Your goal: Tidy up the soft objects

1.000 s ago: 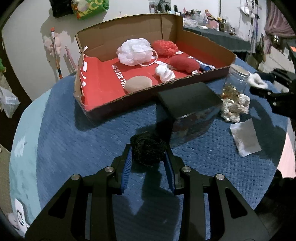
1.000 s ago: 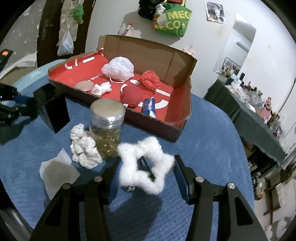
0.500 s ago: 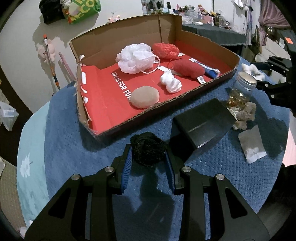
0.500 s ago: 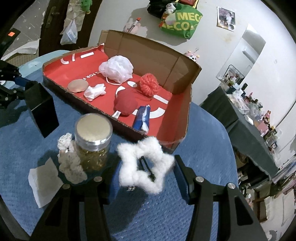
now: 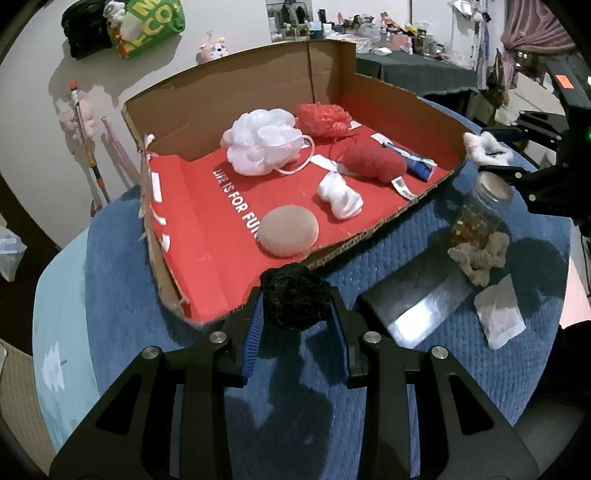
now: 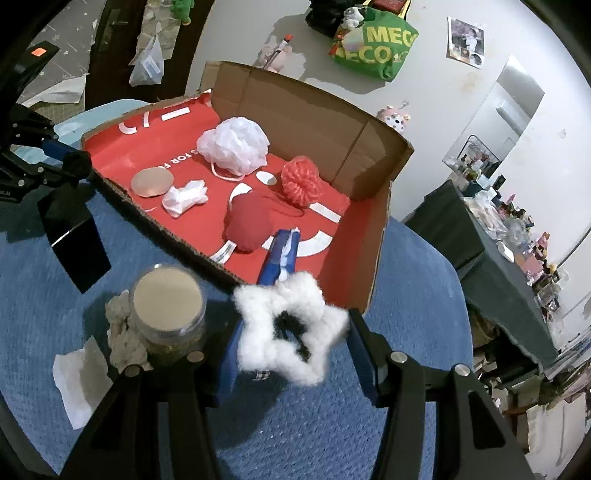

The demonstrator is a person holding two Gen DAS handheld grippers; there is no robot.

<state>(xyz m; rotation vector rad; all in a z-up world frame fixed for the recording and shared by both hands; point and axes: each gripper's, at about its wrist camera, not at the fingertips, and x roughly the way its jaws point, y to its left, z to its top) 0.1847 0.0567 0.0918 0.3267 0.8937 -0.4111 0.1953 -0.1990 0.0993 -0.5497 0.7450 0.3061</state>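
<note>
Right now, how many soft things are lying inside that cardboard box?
6: white pouf and red pouf at the back, red cushion, white cloth, tan pad, blue roll.

Dim indoor light with a bluish cast. Soft shadows fall on the blue tabletop (image 5: pixel 122 295); glare streaks the black box (image 5: pixel 417 317). Fisheye bending curves the edges, corners black.

Left claw (image 5: pixel 295 314) grips black pompom (image 5: pixel 294 298) beside cardboard box (image 5: pixel 332 254).

We see a pale wall (image 6: pixel 236 33) behind the blue-covered table (image 5: pixel 122 280), a green bag (image 6: pixel 375 48) hanging on it.
</note>
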